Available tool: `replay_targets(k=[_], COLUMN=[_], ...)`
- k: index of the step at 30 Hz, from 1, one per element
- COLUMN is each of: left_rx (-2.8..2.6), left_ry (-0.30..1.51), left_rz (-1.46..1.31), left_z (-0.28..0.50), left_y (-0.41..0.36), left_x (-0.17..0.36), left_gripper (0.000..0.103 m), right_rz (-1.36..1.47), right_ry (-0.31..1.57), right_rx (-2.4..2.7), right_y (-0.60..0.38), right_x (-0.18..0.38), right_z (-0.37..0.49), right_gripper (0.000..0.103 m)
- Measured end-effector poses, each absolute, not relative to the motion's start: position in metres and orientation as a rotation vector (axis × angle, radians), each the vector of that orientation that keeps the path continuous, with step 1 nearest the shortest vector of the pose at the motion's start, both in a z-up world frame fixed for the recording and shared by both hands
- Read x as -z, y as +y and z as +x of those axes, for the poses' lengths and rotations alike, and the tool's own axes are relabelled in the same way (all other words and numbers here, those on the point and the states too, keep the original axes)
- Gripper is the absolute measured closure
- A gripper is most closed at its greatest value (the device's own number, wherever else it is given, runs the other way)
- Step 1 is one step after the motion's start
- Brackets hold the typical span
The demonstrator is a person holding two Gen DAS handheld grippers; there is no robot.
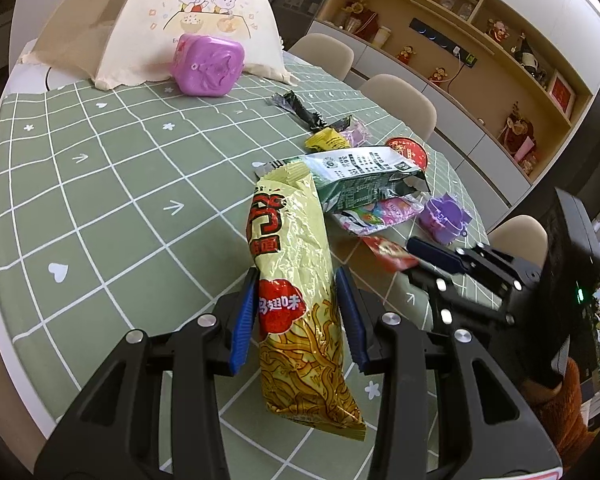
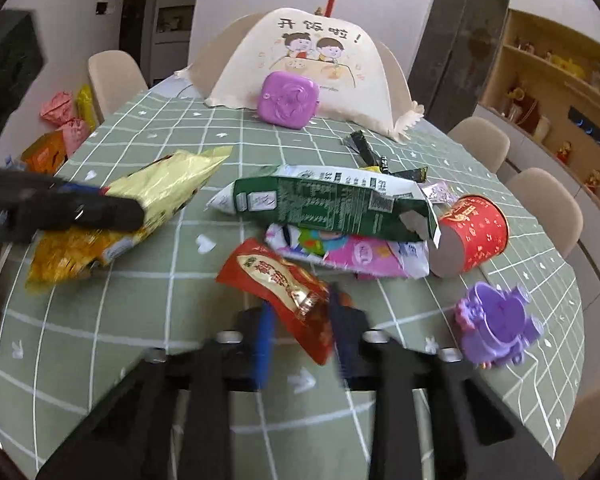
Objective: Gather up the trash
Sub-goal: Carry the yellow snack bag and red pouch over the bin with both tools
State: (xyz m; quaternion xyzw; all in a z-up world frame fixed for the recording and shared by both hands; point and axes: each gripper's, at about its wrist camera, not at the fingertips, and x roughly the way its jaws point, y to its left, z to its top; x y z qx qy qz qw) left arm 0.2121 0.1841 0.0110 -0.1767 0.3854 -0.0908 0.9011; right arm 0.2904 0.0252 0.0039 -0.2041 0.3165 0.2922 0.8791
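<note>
Left tongs clamped on noodle bag, lifted off worktop mid-cloth. Right tongs pinching red packet near front edge. Risks: slick foil slipping free; dragged wrappers nudging red can toward right edge.

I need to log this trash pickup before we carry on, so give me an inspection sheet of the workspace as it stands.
Surface: green grid tablecloth on a round table.
Job's things: yellow noodle bag, red sachet, green-white pouch, pink wrapper, red cup on its side, small black and yellow wrappers.
Clutter: purple box, purple lid piece, cloth food cover.
Grippers: left gripper straddles the noodle bag; right gripper straddles the red sachet.
Cables: nothing seen on the table.
Surroundings: chairs, display shelves.
</note>
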Motion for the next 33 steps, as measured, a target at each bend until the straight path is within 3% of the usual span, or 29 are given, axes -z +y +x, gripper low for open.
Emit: replay_targets(k=[7, 18, 33], left_rx=[0.169, 0.264, 0.485], left_ry=[0.777, 0.717, 0.745], left_rz=[-0.337, -0.228, -0.05], left_z=[0.215, 0.22, 0.209], left_y=[0.184, 0.122, -0.044], left_x=[-0.019, -0.047, -0.049], left_gripper=[0.067, 0.068, 0.068], right_rz=[-0.378, -0.303, -0.217], right_ry=[0.644, 0.59, 0.542], right_rx=[-0.585, -0.497, -0.252], right_y=[0.023, -0.05, -0.203], right_x=[-0.026, -0.056, -0.061], right_z=[0.304, 0.261, 0.199], right_gripper=[0.097, 0.097, 0.097])
